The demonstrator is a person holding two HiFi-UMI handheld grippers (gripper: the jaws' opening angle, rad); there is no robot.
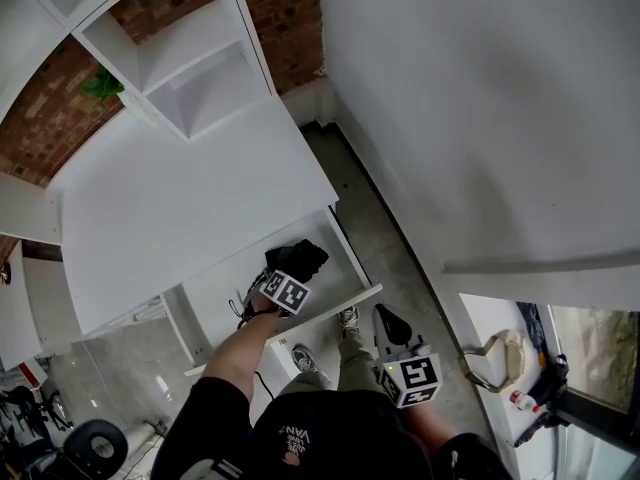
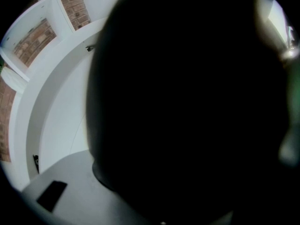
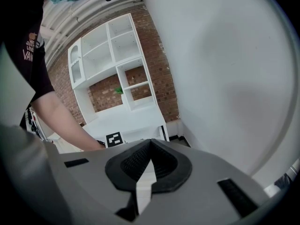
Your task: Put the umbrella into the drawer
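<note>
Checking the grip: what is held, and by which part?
The left claw holds the black umbrella by its folded body; the right claw holds nothing.

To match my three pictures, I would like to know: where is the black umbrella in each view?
Head view: umbrella, lower centre, over the open drawer.
Left gripper view: the dark mass filling centre and right.
Right gripper view: not in it.
Shared landmark: white shelves against brick, upper left in all three views.
</note>
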